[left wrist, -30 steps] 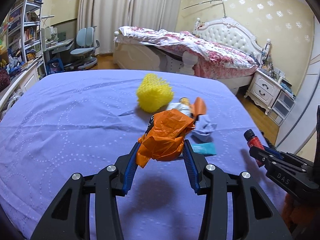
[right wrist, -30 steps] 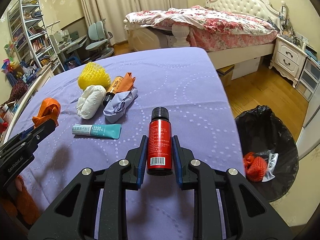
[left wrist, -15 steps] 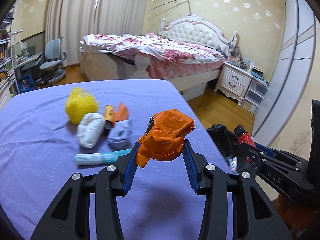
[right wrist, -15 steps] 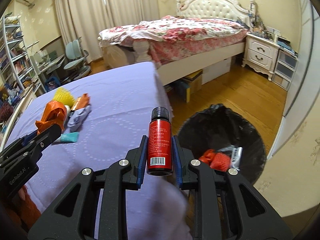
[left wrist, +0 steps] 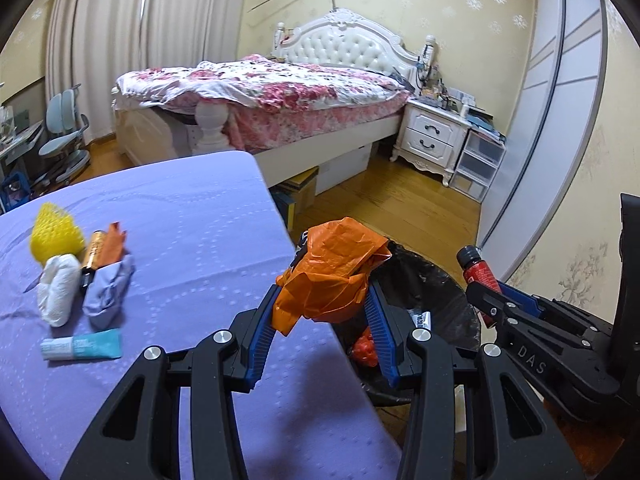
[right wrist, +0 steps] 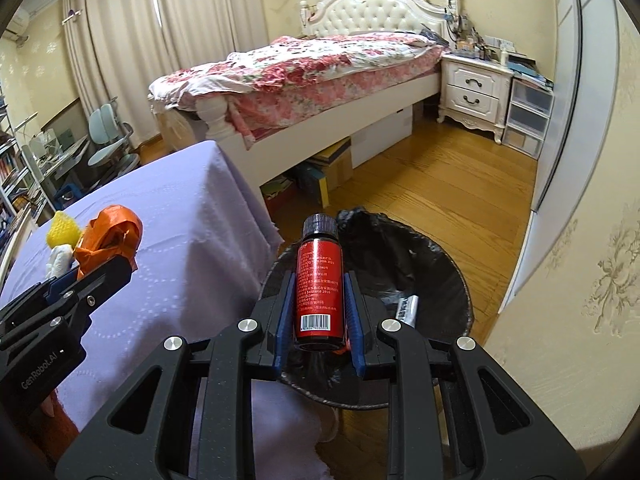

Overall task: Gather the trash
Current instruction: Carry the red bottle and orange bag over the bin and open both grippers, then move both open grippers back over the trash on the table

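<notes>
— How are your hands set?

— Both tilt downward. My left gripper [left wrist: 326, 300] is clamped on a crumpled orange plastic bag [left wrist: 332, 270], glossy and creased, at the worktop's [left wrist: 192, 220] edge beside the bin [right wrist: 452, 280]. My right gripper [right wrist: 319, 300] is clamped on a small red bottle [right wrist: 319, 284], a smooth cylinder with a ribbed black cap, upright over the bin's mouth.

— And the bin?

— Round, lined with a wrinkled black bag, on the wooden floor just beside the worktop; some trash already lies in it.

— Anything left on the lilac cloth?

— A yellow foam net [left wrist: 56, 236], a white paper wad [left wrist: 58, 288], a brown bottle [left wrist: 91, 254], a grey-blue crumple [left wrist: 108, 292] and a flat teal tube [left wrist: 82, 345].
</notes>
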`<action>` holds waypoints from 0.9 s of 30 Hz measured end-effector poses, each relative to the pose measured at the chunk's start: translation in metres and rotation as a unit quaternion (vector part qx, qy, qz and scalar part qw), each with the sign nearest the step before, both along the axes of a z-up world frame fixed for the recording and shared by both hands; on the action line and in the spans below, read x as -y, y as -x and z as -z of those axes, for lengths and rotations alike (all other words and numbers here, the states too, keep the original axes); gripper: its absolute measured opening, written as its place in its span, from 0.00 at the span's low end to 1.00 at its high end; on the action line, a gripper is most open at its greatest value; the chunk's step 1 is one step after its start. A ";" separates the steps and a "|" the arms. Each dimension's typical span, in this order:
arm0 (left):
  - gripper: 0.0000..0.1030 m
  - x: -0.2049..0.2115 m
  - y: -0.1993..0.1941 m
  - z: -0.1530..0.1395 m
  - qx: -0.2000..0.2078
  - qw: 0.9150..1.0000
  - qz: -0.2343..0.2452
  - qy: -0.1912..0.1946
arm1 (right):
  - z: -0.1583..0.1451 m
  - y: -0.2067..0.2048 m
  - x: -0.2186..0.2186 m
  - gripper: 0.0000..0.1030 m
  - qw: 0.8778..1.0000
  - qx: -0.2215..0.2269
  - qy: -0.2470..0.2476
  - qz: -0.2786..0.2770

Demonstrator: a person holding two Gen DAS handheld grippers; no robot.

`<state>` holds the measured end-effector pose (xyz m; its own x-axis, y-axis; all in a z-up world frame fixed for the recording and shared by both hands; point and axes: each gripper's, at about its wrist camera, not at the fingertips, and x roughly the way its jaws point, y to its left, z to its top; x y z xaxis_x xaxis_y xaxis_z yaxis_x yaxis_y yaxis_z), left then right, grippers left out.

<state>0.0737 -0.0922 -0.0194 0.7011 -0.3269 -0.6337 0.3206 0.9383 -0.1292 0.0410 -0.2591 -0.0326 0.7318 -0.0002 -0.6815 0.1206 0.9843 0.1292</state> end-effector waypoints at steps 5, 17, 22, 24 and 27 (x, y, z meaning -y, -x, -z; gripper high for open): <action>0.43 0.022 -0.011 0.007 -0.007 1.000 0.013 -0.011 | 0.006 -0.006 0.018 0.23 1.000 -0.004 -0.006 0.011; 0.52 0.058 -0.028 0.016 -0.009 0.998 0.034 -0.044 | 0.016 -0.023 0.042 0.25 0.999 -0.014 -0.013 0.028; 0.74 0.052 -0.032 0.019 -0.026 0.999 0.014 -0.030 | 0.020 -0.023 0.045 0.47 0.999 -0.014 -0.008 0.040; 0.75 0.048 -0.032 0.019 -0.031 0.999 0.004 -0.029 | 0.021 -0.022 0.045 0.48 0.999 -0.016 -0.004 0.044; 0.76 0.041 -0.030 0.018 -0.033 0.999 -0.009 -0.032 | 0.021 -0.021 0.045 0.52 0.999 -0.016 -0.004 0.049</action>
<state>0.1033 -0.1335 -0.0375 0.6625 -0.2727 -0.6977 0.2969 0.9507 -0.0896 0.0621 -0.3037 -0.0539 0.7062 -0.0642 -0.7051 0.2201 0.9664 0.1324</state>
